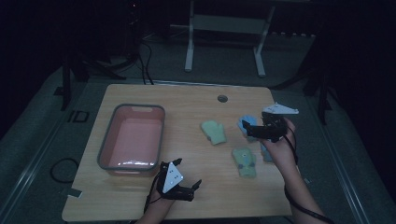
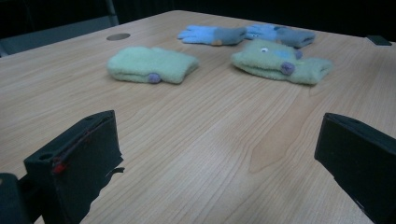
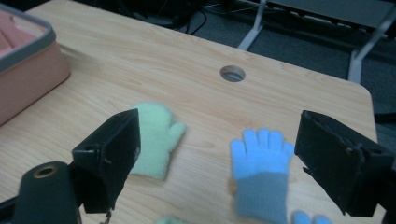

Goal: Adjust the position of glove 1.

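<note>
**Blue glove lies under our right tongs**

Pink basin sits far left. Our left gripper waits apart, near edge. Our right gripper hovers, jaws spread, above the blue glove, fingers pointing far.

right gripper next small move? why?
Probably lower the right gripper straight down onto the blue glove and close. Its jaws stand open and the glove lies flat on the table between them, fingers spread, untouched. The green mitten lies apart to one side, so a straight drop should catch one glove alone. The pink bin sits empty, likely the destination.
</note>
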